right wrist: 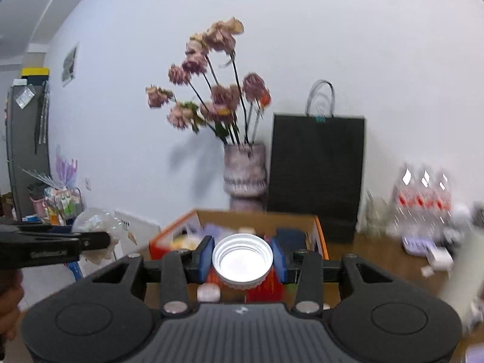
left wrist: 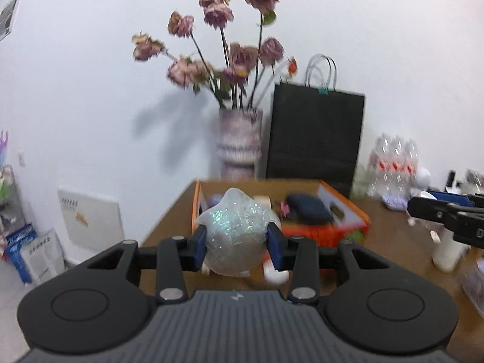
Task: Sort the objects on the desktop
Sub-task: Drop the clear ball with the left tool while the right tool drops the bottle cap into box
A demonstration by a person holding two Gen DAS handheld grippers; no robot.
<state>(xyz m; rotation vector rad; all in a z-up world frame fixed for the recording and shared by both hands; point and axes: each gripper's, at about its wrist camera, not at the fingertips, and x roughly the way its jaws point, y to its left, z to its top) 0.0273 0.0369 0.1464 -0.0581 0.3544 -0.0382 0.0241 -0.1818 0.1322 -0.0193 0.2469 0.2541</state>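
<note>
Left fingers (left wrist: 236, 246) pinch glittery bag (left wrist: 234, 233); right fingers (right wrist: 242, 260) pinch white cap (right wrist: 242, 260). Both held above desk (left wrist: 169, 211), short of orange box (left wrist: 348, 208). Advise: keep grip firm, clear box rim, release inside.

The left gripper (left wrist: 237, 243) is matt black plastic with smooth blue pads (left wrist: 199, 249) and shiny metal pins. It holds a see-through plastic bag (left wrist: 234, 233) that is crinkly and full of sparkly glitter. The right gripper (right wrist: 242, 260) holds a white plastic cap (right wrist: 243, 260) with a ribbed rim and a shiny inside. Behind the cap is a cardboard box (right wrist: 257, 215), plain brown inside and orange outside. The table (left wrist: 169, 211) under the box looks like smooth brown wood. Behind the box stands a matt black paper bag (left wrist: 314, 133) and a rough, ridged vase (left wrist: 239, 142).
</note>
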